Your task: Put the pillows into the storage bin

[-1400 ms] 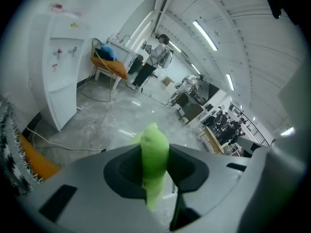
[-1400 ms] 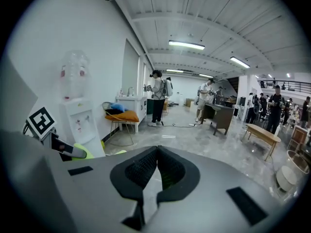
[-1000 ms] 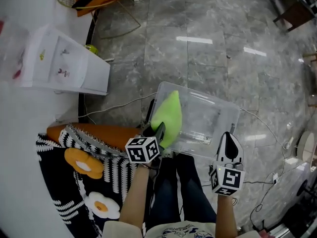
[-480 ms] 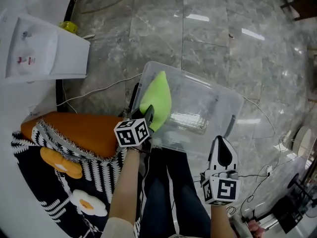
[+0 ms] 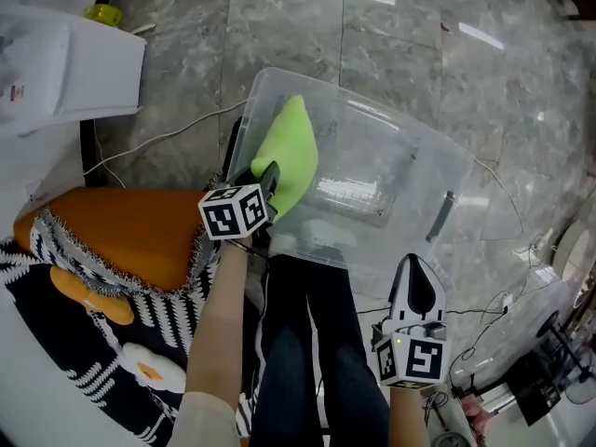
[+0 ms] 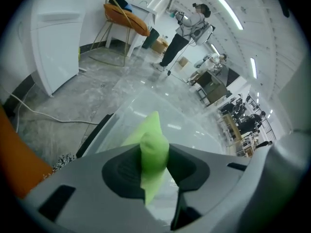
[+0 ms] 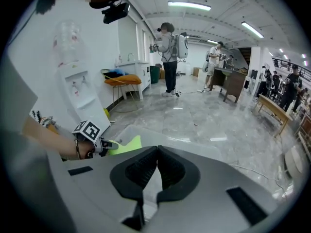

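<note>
A lime-green pillow (image 5: 287,152) hangs inside the left end of the clear plastic storage bin (image 5: 419,170) on the grey floor. My left gripper (image 5: 267,182) is shut on the pillow's near corner, and in the left gripper view the green pillow (image 6: 153,149) is pinched between the two dark pads, the bin (image 6: 146,106) just beyond. My right gripper (image 5: 415,291) hovers near the bin's front right, shut with nothing in it; its pads (image 7: 167,171) meet. From the right gripper view the pillow (image 7: 124,145) shows at the left.
An orange cushion (image 5: 121,231) lies on a black-and-white patterned throw (image 5: 56,333) at the left. A white water dispenser (image 5: 65,63) stands at the upper left, and cables (image 5: 149,142) run across the floor. My legs (image 5: 307,343) are just before the bin. People stand far off.
Both grippers have come down toward the bin. The green pillow in my left gripper has sunk lower into the bin's left end.
</note>
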